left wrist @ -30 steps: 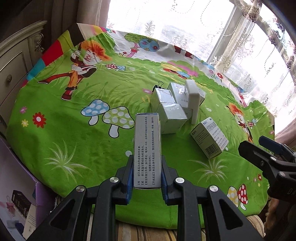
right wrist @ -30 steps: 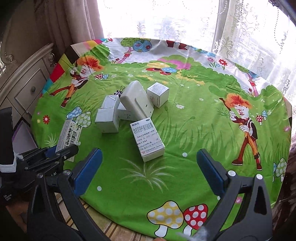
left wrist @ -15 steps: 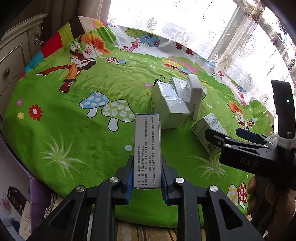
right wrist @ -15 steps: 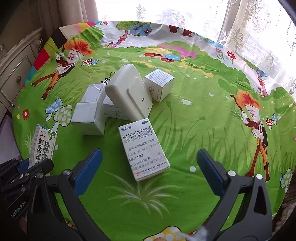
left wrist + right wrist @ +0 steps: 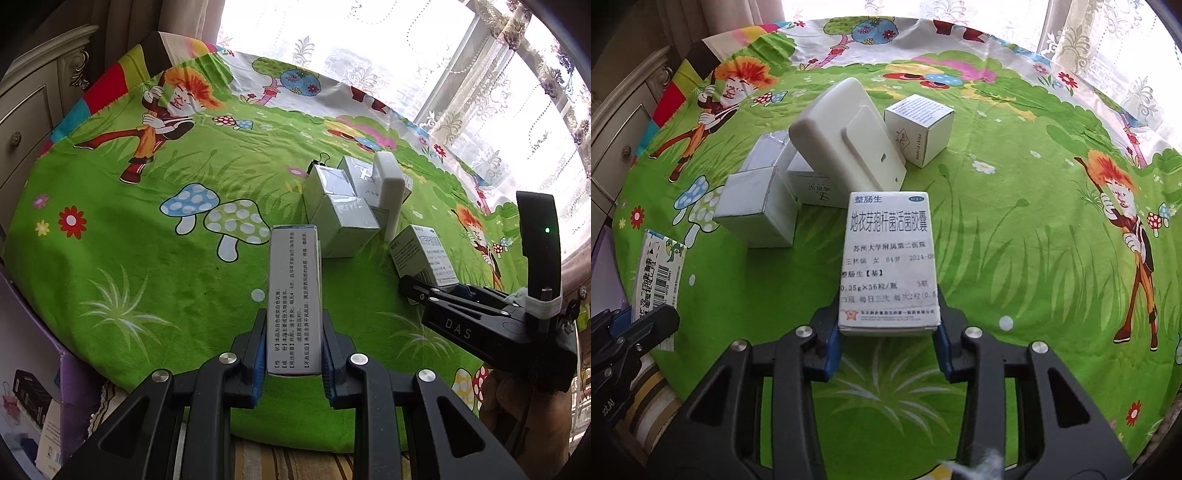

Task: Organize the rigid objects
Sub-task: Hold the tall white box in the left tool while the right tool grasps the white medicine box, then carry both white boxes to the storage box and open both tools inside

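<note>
left hand-held gripper (image 5: pixel 294 347) clenched on a narrow medicine carton (image 5: pixel 294 299), pinched across its slim sides near the rear end, most of the length sticking forward above the desk (image 5: pixel 122 236). right hand-held gripper (image 5: pixel 888 328) closed around a wider white pill box (image 5: pixel 889 258), pads against both long sides at the near end; cannot tell whether the box is lifted or resting on the cloth.

probably light, thin cardboard, stiff along the edges but easy to dent on the broad faces; best squeezed only enough to stop slipping. glossy print likely a little slick against the pads. long overhang on the narrow carton likely to make it droop or pivot if the grip loosens. better hold on both: across the short width, close to the middle of the length.

rest of the clutter grouped at mid-desk: a white plastic case (image 5: pixel 849 136) leaning tilted on a small lettered box (image 5: pixel 812 186), two silvery boxes (image 5: pixel 757 210) end to end just left of it, a cube-shaped box (image 5: pixel 919 127) just right, touching or nearly so. plastic case looks harder and heavier, smooth, rounded at the corners, likely to slide off its prop if neighbours get nudged.
</note>
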Demonstrator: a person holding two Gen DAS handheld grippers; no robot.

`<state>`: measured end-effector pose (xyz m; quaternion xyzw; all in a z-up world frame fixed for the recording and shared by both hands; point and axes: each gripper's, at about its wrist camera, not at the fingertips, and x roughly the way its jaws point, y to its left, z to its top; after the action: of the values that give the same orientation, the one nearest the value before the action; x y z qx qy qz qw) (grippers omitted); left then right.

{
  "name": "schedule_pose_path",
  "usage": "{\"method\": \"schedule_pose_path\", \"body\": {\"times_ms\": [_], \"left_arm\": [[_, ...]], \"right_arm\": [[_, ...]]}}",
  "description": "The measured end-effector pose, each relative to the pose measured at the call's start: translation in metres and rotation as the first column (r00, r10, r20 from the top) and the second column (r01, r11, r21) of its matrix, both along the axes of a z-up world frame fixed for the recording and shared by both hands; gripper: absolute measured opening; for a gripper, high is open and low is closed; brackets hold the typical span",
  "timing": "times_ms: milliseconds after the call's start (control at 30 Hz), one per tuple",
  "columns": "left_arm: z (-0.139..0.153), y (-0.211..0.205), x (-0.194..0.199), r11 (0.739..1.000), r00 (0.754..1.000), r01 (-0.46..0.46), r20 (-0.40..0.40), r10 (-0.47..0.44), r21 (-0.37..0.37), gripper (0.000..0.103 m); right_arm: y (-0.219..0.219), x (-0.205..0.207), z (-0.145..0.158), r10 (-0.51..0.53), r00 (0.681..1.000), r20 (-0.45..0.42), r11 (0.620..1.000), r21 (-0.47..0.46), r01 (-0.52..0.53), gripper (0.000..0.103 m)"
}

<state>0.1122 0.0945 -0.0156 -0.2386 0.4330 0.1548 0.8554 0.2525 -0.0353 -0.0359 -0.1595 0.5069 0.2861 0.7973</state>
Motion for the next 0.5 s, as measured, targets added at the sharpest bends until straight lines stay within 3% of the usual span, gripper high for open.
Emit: {"method": "schedule_pose_path", "body": {"times_ms": [233, 500], "left_arm": [[0.007, -0.001, -0.011, 1.0, 1.0, -0.005, 0.015, 0.005, -0.002, 0.025], [0.019, 0.0, -0.037, 1.0, 0.999, -0.012, 0.043, 0.013, -0.011, 0.025]], "right_arm": [[-0.012, -0.027, 0.021, -0.024, 1.0, -0.003, 0.998, 0.054, 0.024, 0.045], [-0.005, -0.082, 0.046, 0.029, 0.999, 0.014, 0.994, 0.108, -0.03, 0.045]]}}
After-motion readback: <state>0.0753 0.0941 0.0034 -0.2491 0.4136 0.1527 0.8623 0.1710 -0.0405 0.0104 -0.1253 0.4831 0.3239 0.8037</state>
